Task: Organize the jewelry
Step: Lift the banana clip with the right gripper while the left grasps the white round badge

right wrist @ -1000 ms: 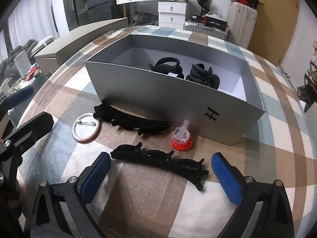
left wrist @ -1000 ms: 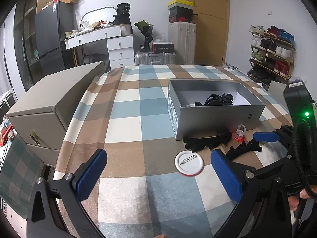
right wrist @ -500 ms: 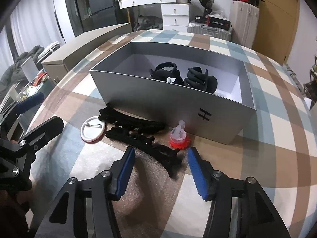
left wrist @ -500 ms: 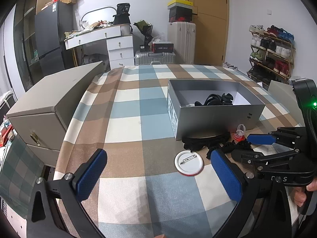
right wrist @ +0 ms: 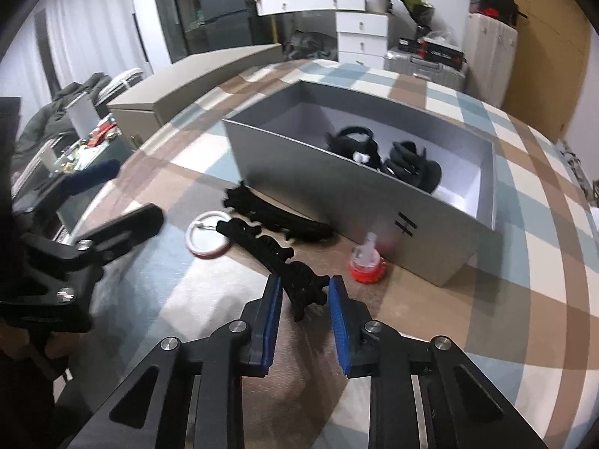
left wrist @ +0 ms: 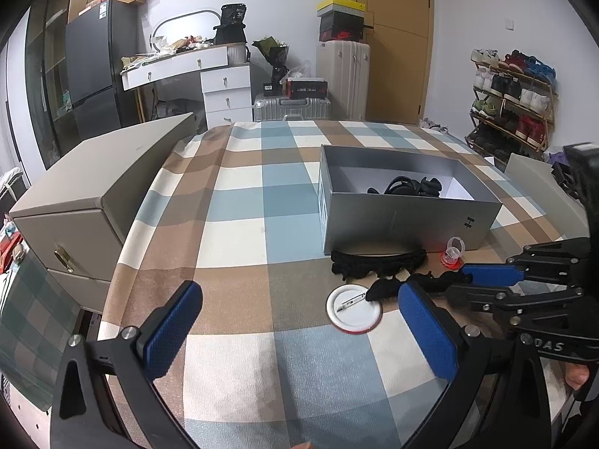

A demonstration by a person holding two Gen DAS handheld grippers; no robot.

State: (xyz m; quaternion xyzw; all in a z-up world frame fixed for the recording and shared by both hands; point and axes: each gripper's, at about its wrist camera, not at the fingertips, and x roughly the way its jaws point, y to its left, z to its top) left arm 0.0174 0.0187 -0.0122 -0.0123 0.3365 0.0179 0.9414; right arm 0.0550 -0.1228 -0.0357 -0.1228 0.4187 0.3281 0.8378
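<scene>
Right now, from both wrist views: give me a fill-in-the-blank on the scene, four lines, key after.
1. The right claw is closing around a ____ hair clip.
2. The left claw holds ____.
3. The hair clip's far end overlaps the round white ____.
4. The red ring sits on the cloth just outside the grey ____.

Missing words: black; nothing; badge; box

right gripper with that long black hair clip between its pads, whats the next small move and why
Probably finish closing, then lift. The right gripper has its jaws closing around the near end of the long black hair clip, which lies on the checked tablecloth. The grey box, already holding black hair pieces, sits just behind.
</scene>
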